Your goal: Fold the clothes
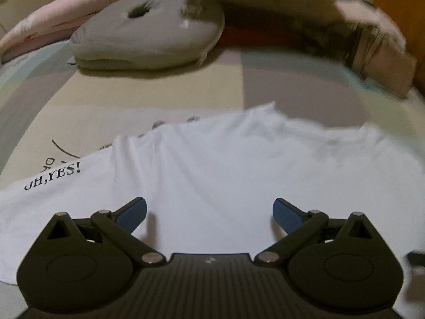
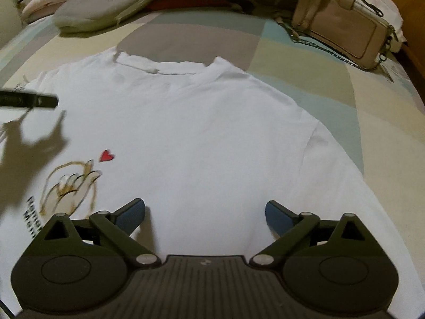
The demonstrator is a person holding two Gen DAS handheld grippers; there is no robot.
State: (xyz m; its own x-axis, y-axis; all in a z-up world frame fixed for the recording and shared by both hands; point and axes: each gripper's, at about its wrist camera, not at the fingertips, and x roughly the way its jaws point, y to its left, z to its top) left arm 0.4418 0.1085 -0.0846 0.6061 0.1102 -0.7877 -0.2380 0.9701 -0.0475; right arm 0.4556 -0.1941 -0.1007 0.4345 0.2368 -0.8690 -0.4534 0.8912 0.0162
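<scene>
A white T-shirt (image 2: pixel 202 133) lies spread on a bed covered by a patchwork sheet (image 2: pixel 377 122) of grey, cream and pale blue blocks. In the right wrist view its neckline points to the far side, one sleeve runs off to the right, and a red heart (image 2: pixel 107 155) sits above a drawn hand print (image 2: pixel 71 183) at the near left, with black lettering partly cut off beside it. The right gripper (image 2: pixel 205 211) hovers over the near part of the shirt, its blue-padded fingers (image 2: pixel 131 214) spread wide with nothing between them. A dark part of the other tool (image 2: pixel 29 99) pokes in from the left edge above the shirt, casting a shadow on the cloth.

In the left wrist view the left gripper (image 1: pixel 209 214) also stands wide open and empty over the T-shirt (image 1: pixel 225 164), which here is creased, with printed words reading "H,YES!" at the near left. This view is blurred towards the far right.

Beyond the shirt, at the far left, rests a grey cushion (image 2: pixel 106 5) against pink floral bedding (image 1: pixel 66 16). At the far right lies a pale pink handbag (image 2: pixel 342 29) with a dark chain strap, well apart from the shirt. Nothing lies on top of the garment
</scene>
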